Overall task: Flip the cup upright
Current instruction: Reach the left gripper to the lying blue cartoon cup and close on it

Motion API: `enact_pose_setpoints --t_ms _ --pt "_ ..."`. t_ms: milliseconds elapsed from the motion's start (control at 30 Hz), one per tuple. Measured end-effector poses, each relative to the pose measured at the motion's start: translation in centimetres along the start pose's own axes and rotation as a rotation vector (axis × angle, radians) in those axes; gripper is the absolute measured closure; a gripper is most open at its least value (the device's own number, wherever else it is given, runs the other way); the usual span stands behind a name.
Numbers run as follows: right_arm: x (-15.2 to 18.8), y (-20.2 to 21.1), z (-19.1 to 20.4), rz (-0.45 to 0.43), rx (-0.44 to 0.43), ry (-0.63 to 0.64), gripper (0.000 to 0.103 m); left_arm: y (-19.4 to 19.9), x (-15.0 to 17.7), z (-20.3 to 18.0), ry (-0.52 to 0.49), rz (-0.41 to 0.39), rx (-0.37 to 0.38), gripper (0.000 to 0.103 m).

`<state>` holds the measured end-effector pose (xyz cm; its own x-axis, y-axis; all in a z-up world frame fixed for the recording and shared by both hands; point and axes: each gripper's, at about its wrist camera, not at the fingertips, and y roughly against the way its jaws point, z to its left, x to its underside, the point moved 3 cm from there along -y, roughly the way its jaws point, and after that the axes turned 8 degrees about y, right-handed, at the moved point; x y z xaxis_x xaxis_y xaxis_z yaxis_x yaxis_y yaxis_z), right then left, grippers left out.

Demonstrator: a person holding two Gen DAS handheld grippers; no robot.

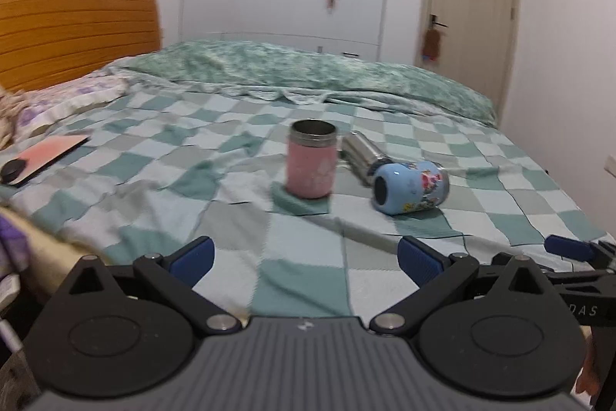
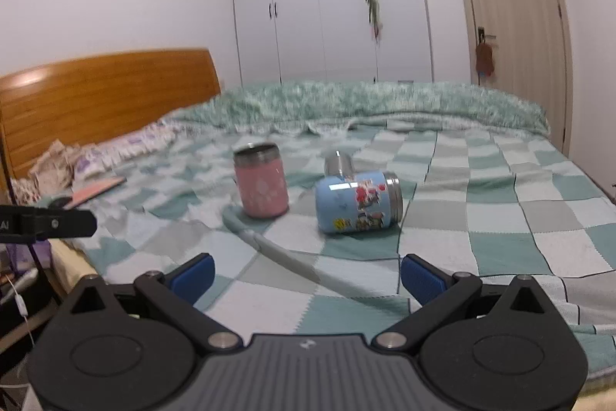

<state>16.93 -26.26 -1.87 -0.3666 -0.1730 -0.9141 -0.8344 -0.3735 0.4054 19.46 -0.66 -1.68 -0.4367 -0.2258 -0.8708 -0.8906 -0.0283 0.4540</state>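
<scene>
Cups on a checked bed [image 2: 500,218]: the blue cup [image 2: 358,206] lies on its side right of an upright pink cup [image 2: 261,184]. Both claws, left [image 1: 306,257] and right [image 2: 307,274], hang spread and empty near the bed's edge. Likely rigid, slick metal; grip across the painted body.

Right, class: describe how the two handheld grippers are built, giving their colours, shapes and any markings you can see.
The left gripper and right gripper look identical: a ribbed grey body bearing a small white logo, two round black discs, black linkage arms with silver pivot pins, and blue ribbed finger pads. In the left wrist view, the right gripper's black side shows white lettering. No cables or sleeves are visible.
</scene>
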Motion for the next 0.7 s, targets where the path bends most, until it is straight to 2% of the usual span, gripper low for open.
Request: enact_pose_setpoints --t_ms 133,267,400,533,633,700 --pt "-0.3 -1.9 -2.2 -0.006 0.028 -0.021 0.0 -4.0 -0.8 -1.9 -0.032 0.061 0.041 0.0" --pt "-1.1 -4.6 -5.1 0.0 0.024 -0.064 0.003 -7.9 -2.3 -4.7 -0.141 0.055 0.081 0.0" --pt "-2.2 -7.5 -7.7 0.008 0.019 -0.071 0.009 -13.3 -3.9 -7.7 -0.245 0.09 0.226 0.0" --pt "-2.7 -9.9 -10.1 0.016 0.035 -0.071 0.013 -20.2 -5.3 -11.1 -0.339 0.179 0.326 0.0" --pt "-2.6 -11.2 -11.7 0.025 0.047 -0.078 0.013 -25.5 -5.8 -13.5 -0.408 0.251 0.368 0.008" --pt "-2.3 -12.1 -12.5 0.038 0.048 -0.076 0.013 -28.6 -5.6 -15.1 -0.488 0.31 0.4 0.01"
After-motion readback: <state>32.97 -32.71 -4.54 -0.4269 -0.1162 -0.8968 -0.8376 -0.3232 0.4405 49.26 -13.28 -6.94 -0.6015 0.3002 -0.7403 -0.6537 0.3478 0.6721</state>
